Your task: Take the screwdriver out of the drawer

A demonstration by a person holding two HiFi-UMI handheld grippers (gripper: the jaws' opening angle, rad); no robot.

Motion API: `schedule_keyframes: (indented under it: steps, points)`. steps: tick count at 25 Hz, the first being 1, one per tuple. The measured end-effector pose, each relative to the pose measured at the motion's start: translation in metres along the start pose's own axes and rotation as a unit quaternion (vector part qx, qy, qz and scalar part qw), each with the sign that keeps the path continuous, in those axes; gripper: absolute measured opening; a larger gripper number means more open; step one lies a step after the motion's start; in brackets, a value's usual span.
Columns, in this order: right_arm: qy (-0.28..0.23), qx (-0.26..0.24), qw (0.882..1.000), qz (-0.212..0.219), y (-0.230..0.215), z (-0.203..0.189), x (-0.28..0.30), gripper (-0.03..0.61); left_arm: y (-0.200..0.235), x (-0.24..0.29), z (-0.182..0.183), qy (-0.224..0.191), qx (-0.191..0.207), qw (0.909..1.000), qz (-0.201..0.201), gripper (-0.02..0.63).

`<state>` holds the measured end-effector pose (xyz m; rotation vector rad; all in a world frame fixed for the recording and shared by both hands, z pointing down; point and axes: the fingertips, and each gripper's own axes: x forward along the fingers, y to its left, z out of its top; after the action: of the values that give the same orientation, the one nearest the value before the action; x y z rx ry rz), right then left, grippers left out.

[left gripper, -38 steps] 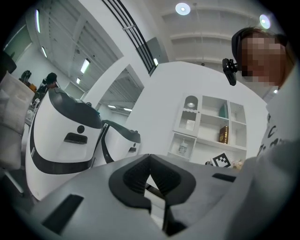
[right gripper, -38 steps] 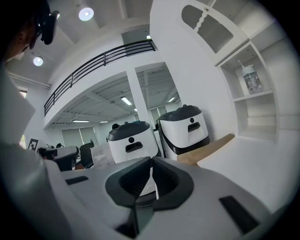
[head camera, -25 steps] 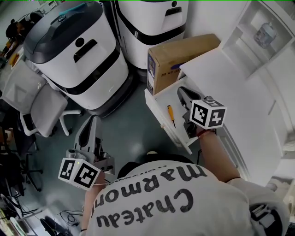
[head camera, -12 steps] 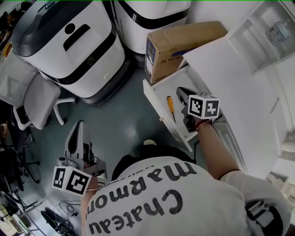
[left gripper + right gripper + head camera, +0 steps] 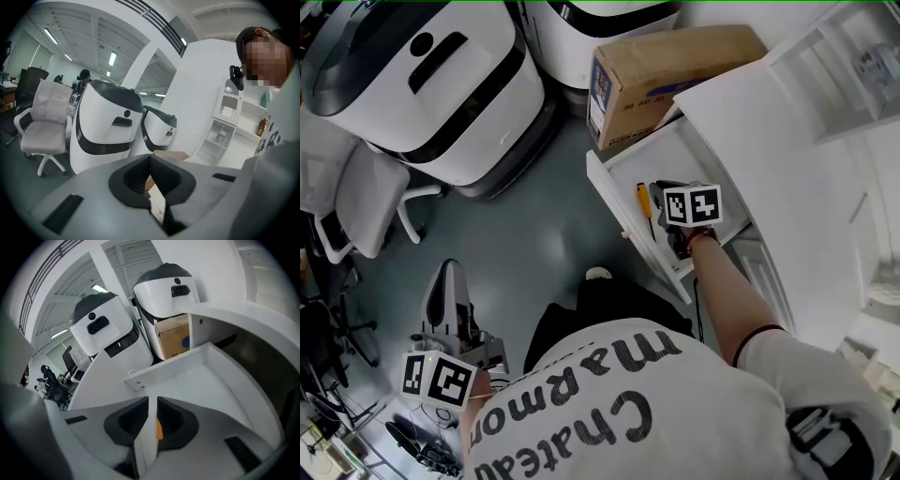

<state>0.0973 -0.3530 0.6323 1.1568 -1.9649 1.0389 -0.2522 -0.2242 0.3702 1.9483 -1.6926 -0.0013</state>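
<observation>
The screwdriver (image 5: 644, 200) lies inside the open drawer (image 5: 610, 190), near its front panel. The right gripper (image 5: 660, 189) reaches into the drawer just beside it, its jaws opening to a narrow slit with nothing clamped. The left gripper (image 5: 446, 274) is well outside the drawer, jaws together and empty.

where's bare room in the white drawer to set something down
The white drawer is bare at its far end, between the yellow-handled screwdriver and the brown cardboard box. It is crowded nearer the front, around the screwdriver.
</observation>
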Motion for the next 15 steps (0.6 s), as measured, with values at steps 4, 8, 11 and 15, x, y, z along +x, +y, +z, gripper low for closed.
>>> schedule_keyframes:
  steps: [4, 8, 11, 15]
  points:
    - [0.038, -0.001, 0.999, -0.004, -0.007, -0.021, 0.014, 0.146, 0.006, 0.001, -0.009, 0.014, -0.006, 0.9999, 0.006, 0.023]
    - [0.061, -0.007, 0.998, -0.003, -0.009, -0.035, 0.026, 0.146, 0.008, 0.001, -0.016, 0.018, -0.007, 0.9997, 0.013, 0.023]
    - [0.076, -0.011, 0.997, -0.003, -0.012, -0.044, 0.034, 0.146, 0.008, -0.003, -0.021, 0.023, -0.007, 0.9995, 0.022, 0.023]
    - [0.093, -0.015, 0.996, -0.007, -0.015, -0.052, 0.047, 0.146, 0.014, -0.007, -0.025, 0.024, -0.012, 0.9991, 0.034, 0.023]
